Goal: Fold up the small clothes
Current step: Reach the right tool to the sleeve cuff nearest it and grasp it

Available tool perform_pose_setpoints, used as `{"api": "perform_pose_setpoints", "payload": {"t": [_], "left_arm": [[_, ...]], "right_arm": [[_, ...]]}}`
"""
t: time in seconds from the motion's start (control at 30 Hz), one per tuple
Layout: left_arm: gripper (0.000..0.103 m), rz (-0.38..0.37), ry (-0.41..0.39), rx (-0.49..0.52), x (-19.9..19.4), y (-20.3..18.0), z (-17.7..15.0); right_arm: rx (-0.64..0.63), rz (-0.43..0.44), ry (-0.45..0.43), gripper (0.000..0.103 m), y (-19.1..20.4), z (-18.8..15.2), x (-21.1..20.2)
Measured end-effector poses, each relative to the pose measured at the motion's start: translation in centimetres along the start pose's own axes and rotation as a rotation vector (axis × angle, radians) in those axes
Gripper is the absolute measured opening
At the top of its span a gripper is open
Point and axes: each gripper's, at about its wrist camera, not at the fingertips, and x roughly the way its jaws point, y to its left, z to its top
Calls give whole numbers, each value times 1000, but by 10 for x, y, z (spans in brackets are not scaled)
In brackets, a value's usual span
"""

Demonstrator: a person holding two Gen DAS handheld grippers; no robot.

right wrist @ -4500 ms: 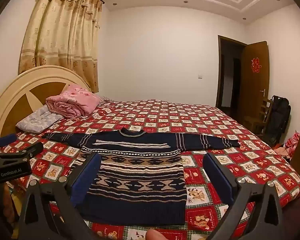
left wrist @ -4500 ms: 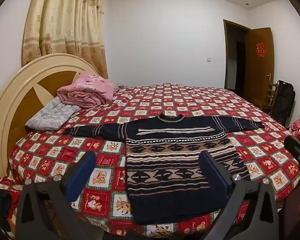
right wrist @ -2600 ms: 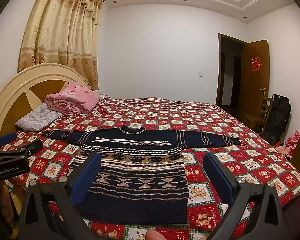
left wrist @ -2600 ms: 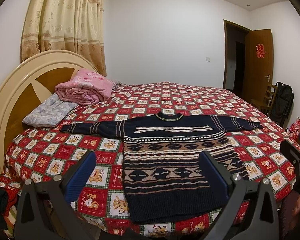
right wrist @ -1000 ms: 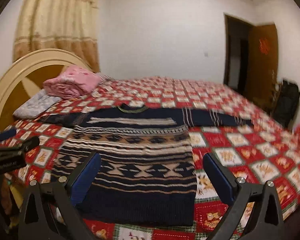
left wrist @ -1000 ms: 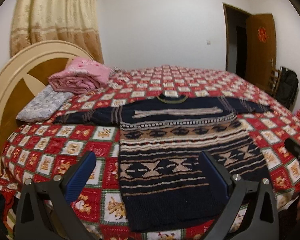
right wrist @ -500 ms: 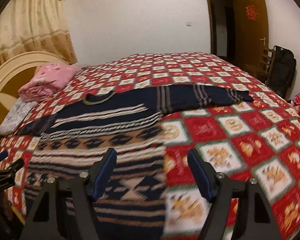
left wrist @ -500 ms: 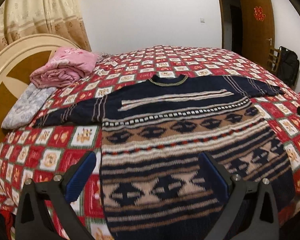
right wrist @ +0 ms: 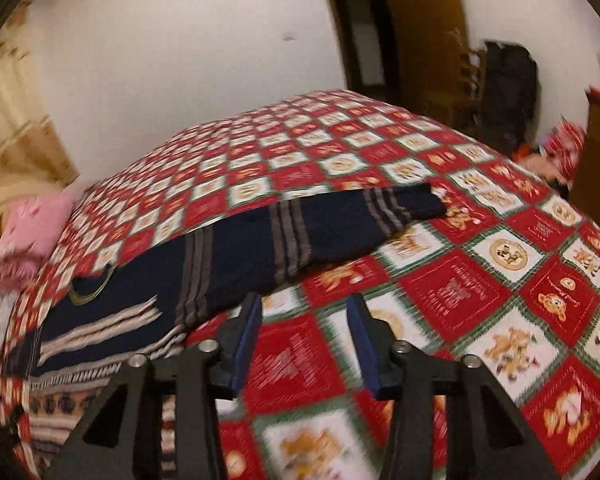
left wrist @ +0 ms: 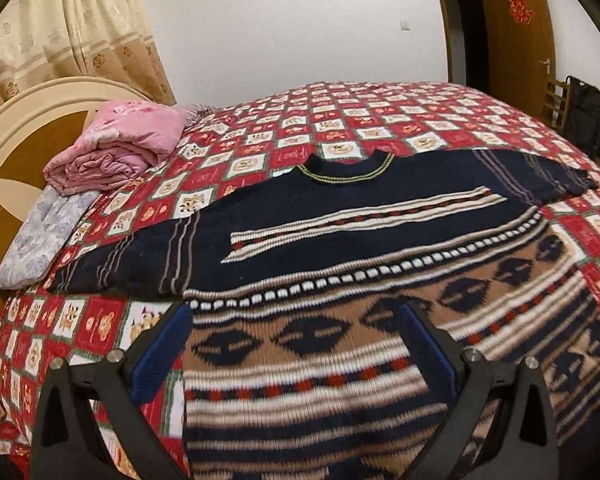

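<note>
1. In the left wrist view, the left gripper (left wrist: 296,344) fills the bottom of the frame with its jaws spread wide; its blue pads (left wrist: 162,350) hang over the patterned lower body of the sweater (left wrist: 340,240) and clamp nothing.
2. In the right wrist view, the right gripper (right wrist: 304,340) sits at the lower centre, and its jaws are closing (the gap between them is already narrow). Only the red and white bedspread (right wrist: 480,280) shows between the pads, no cloth; the frame is motion-blurred.
3. The sweater lies spread flat on the bed, dark navy with tan, white and red bands. In the left wrist view it covers the centre and lower right of the frame, with the collar (left wrist: 346,170) toward the far side.
4. Its left sleeve (left wrist: 128,260) stretches to the left of the frame; the right sleeve (right wrist: 320,236) reaches up and right in the right wrist view, just beyond the right gripper's fingertips and apart from them.
5. Farther back at the upper left, a folded pink blanket (left wrist: 120,146) rests on a pale grey pillow (left wrist: 44,236) against the curved headboard (left wrist: 16,132).
6. Beyond the bed stand beige curtains (left wrist: 68,36), a white wall and, at the upper right, a brown door (left wrist: 516,36) with a red ornament.
</note>
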Motion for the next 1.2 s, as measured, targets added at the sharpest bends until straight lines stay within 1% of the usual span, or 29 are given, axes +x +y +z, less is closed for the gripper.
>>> {"api": "perform_pose_setpoints", "payload": {"t": [0.07,0.13,0.2,0.23,0.3,0.37,0.53,0.83,0.87,0.9,0.93,1.0,1.03,1.13,1.2], "left_arm": [[103,8,6,3,10,-2,5],[103,6,7,7,16,-6,9],[103,8,2,11,22,-11,13],[103,6,4,14,26,-14,14],[103,5,15,18,35,-20,17],[103,1,33,22,45,-27,19],[103,-2,56,46,61,-43,23],[103,-12,74,64,77,-58,30],[103,-13,74,65,77,-59,29],[103,-18,77,66,78,-60,29],[103,-24,78,67,78,-60,28],[103,-31,80,69,78,-60,27],[103,-32,81,68,77,-60,27],[103,-42,86,56,77,-55,26],[103,-46,88,48,77,-52,27]], "right_arm": [[37,-8,5,43,-20,14,20],[75,12,4,43,-39,28,39],[96,-21,-13,43,-55,41,57],[108,-30,-11,40,-62,47,67],[158,-27,14,37,-77,56,90],[201,-48,33,37,-90,63,114],[289,-50,81,37,-114,71,158],[352,-131,112,37,-141,81,203],[351,-133,111,37,-142,82,206],[338,-142,109,33,-141,84,209],[327,-150,109,21,-139,86,211],[310,-152,110,14,-133,88,213],[296,-148,102,13,-128,89,211],[181,-106,47,12,-93,95,197],[69,-71,18,12,-54,97,183]]}}
